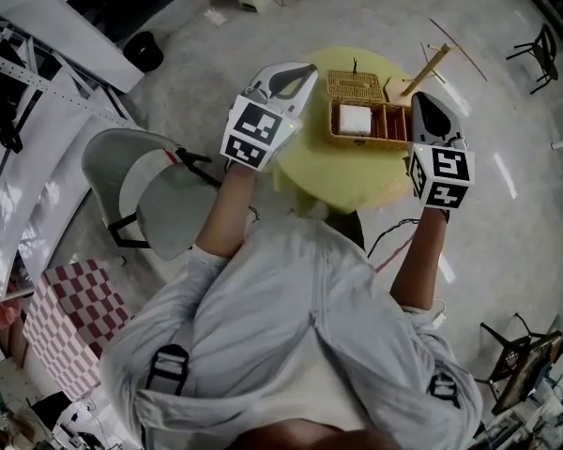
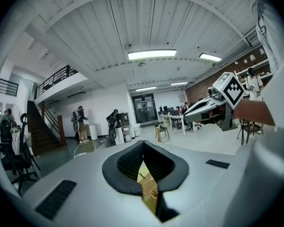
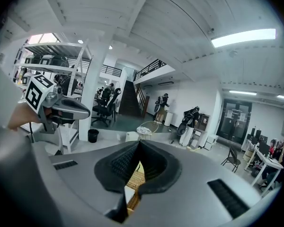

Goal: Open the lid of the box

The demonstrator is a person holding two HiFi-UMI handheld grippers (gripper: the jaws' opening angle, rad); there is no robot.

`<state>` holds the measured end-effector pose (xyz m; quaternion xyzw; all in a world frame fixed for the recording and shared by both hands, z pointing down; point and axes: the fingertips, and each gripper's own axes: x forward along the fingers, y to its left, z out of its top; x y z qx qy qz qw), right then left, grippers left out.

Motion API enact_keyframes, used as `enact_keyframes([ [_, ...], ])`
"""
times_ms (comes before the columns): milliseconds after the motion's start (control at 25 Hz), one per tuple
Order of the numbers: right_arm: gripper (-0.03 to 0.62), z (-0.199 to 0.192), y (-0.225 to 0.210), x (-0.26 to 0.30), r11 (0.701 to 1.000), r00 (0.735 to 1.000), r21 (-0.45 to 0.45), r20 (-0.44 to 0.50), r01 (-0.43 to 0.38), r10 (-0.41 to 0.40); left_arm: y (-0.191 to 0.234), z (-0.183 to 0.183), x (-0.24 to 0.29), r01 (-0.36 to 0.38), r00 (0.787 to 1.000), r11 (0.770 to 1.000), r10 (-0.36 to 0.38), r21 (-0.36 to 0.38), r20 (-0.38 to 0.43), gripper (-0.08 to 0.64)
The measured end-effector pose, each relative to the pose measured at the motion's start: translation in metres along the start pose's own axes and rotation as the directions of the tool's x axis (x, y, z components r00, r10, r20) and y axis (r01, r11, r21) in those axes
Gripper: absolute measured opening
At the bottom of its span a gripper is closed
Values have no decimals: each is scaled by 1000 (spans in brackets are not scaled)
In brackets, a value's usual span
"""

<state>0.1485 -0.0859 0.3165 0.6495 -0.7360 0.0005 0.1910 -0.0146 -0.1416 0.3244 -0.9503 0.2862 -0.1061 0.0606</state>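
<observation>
Left gripper (image 1: 303,71), right gripper (image 1: 424,101) — box (image 1: 349,89) seemingly between.

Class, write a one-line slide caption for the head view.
Person holds shut left gripper and shut right gripper either side of a wicker box on a round yellow table.

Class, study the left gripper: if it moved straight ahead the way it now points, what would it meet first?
Most likely the wicker box on the yellow table: the left gripper, jaws closed, shows woven wicker through the slit below its pads. Its height is unclear, so it might pass above.
</observation>
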Motion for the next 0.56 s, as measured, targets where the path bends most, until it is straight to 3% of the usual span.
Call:
enact_keyframes([
  [560,23,-11,-12,17,1000,1000,-1,-31,-6,6,1,-8,25,18,1000,999,-18,-47,-9,29],
])
